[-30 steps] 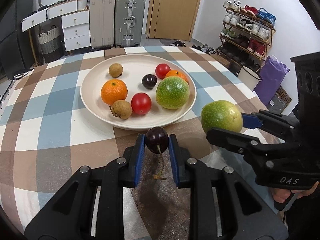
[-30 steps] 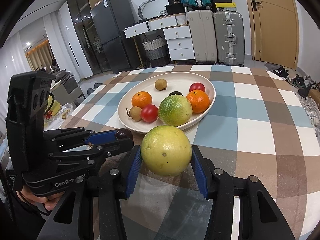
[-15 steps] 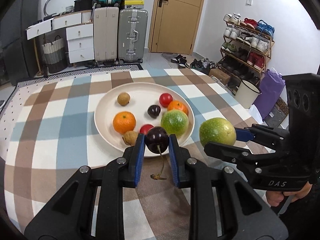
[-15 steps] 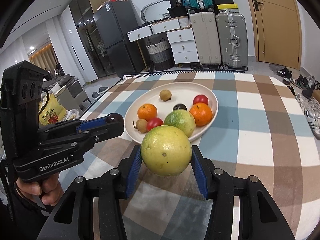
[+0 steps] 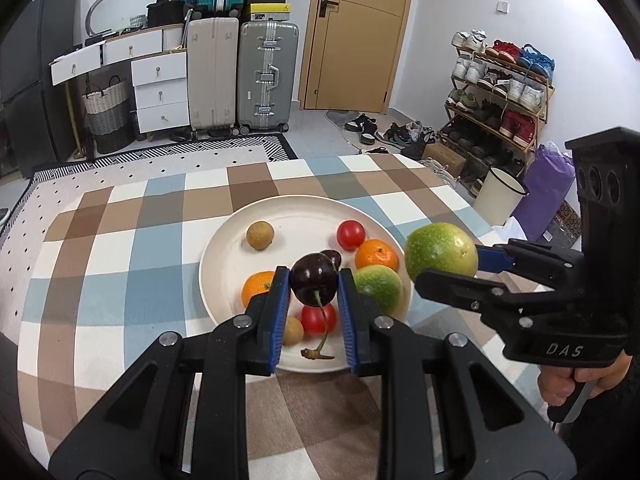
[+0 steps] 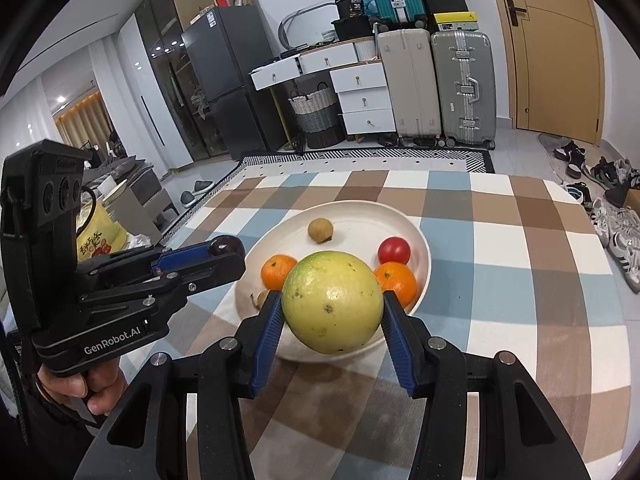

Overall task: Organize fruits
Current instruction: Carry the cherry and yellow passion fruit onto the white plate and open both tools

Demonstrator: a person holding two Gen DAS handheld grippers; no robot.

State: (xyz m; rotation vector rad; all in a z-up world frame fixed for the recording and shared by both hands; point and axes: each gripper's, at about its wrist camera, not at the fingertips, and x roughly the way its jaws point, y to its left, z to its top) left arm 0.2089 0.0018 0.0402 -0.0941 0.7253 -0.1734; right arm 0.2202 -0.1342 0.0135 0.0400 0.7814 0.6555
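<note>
We carry fruit above the round cream plate; left gripper clamps the dark stemmed cherry, right gripper the yellow-green round fruit; next, we judge, lower and release.

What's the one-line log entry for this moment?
left gripper: shut on cherry | right gripper: shut on green fruit | both above plate
</note>
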